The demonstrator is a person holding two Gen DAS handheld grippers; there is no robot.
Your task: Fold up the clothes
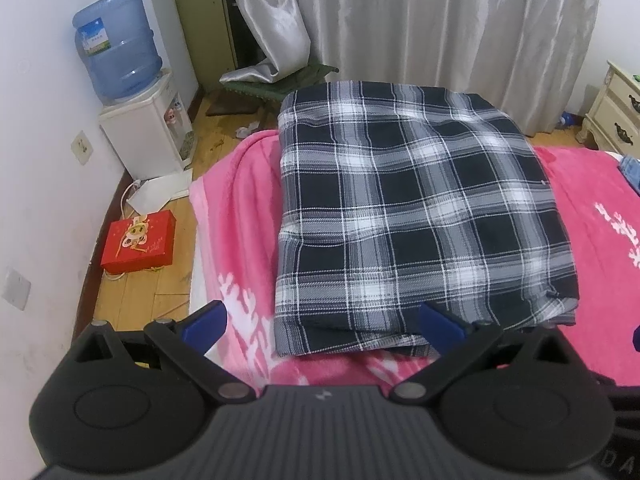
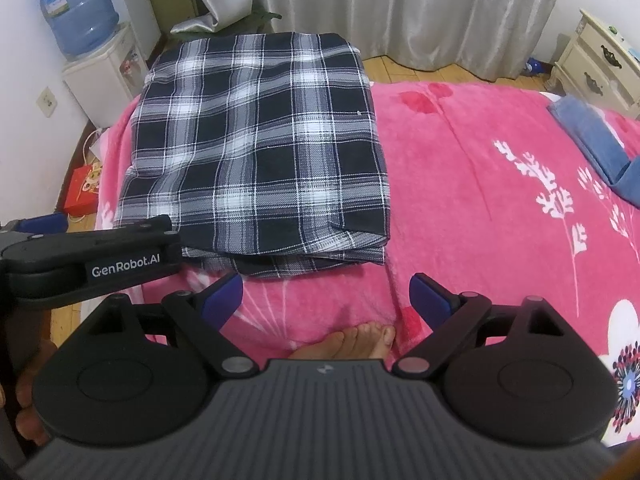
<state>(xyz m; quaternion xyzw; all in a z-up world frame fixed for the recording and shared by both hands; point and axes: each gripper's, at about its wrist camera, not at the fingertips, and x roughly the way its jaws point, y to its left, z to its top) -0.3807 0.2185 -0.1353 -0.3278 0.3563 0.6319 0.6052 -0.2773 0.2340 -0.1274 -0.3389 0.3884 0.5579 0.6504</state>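
A dark blue and white plaid garment (image 1: 412,208) (image 2: 256,148) lies folded into a neat rectangle on a pink floral blanket (image 1: 248,208) (image 2: 472,184) that covers a bed. My left gripper (image 1: 322,318) hovers at the garment's near edge, open, with nothing between its blue fingers. My right gripper (image 2: 326,298) is open too, over bare blanket just short of the garment's near right corner. In the right wrist view the left gripper's black body (image 2: 92,258) shows at the left.
A water dispenser (image 1: 140,136) with a blue bottle (image 1: 114,42) stands by the left wall, a red box (image 1: 138,246) on the wooden floor. Grey curtains (image 2: 400,4) hang behind. A cream nightstand (image 2: 600,68) is at right, a blue cloth (image 2: 592,136) on the bed. A person's bare toes (image 2: 352,340) show.
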